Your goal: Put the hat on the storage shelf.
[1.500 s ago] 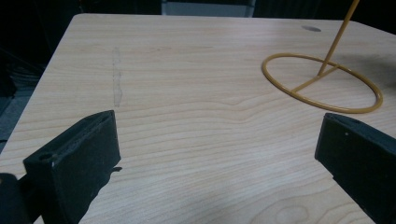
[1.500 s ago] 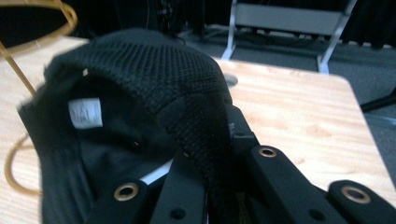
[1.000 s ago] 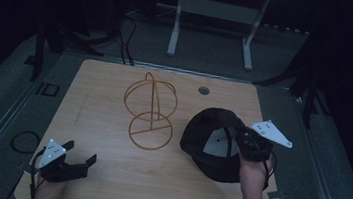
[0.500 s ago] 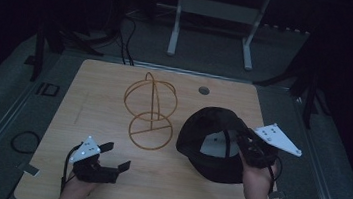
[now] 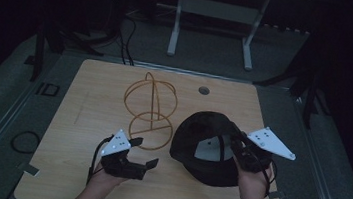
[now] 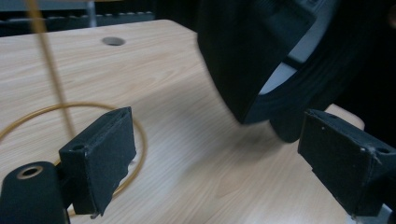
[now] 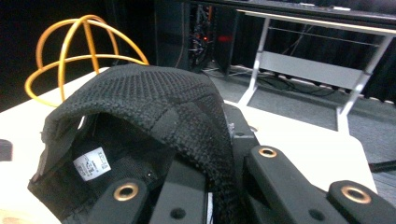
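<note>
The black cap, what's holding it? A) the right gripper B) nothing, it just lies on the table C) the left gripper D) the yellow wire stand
A: the right gripper is shut on the edge of the black mesh cap; the open left gripper is apart from it, near the yellow wire stand.

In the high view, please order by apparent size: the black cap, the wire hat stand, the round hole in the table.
1. Wire hat stand and black cap: look alike, no clear order.
2. Round hole: clearly smallest.

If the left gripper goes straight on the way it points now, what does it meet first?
Probably the black mesh cap, dead ahead of the left gripper, whose open jaws were just closing, nothing between them.
</note>
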A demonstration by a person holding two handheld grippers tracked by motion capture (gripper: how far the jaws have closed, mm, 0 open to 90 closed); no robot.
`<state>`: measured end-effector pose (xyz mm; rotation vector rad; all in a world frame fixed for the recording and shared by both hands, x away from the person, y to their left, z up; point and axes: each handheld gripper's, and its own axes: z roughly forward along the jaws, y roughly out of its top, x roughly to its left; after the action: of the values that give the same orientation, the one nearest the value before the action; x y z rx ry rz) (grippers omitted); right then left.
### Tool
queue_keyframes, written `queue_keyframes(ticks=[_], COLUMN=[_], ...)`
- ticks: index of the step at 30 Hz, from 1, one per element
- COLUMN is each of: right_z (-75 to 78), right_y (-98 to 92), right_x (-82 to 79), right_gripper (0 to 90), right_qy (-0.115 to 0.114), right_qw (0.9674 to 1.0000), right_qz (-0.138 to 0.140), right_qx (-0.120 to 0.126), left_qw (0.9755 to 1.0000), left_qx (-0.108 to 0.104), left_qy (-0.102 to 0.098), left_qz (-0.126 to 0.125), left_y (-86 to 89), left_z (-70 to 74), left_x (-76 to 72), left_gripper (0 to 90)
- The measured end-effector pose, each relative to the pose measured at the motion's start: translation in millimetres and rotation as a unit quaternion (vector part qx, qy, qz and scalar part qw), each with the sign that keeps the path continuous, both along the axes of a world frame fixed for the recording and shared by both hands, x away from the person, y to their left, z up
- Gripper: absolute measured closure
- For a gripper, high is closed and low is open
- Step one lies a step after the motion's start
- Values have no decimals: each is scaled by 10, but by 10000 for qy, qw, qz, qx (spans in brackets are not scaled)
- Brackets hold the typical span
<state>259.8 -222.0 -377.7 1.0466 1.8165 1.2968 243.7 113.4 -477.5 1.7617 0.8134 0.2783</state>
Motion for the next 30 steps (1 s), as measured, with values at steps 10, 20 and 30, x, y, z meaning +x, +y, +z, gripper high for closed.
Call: queue_keyframes(ticks=[10, 20, 30], right_z=[62, 89, 69], right_y=[68, 113, 115], right_x=[-69, -130, -149], right_gripper=[883, 882, 882], right_qy=[-100, -116, -132], right_qw=[9997, 9989, 9985], right_qz=[203, 454, 532], right_qx=[16, 62, -14], left_qw=[9998, 9996, 9996], left_qx=[110, -2, -106], left_qy=[44, 198, 223], left_qz=[-146, -197, -162], left_y=[-287, -382, -439], left_z=[92, 125, 218], left_x=[143, 283, 341], left_gripper=[116, 160, 543])
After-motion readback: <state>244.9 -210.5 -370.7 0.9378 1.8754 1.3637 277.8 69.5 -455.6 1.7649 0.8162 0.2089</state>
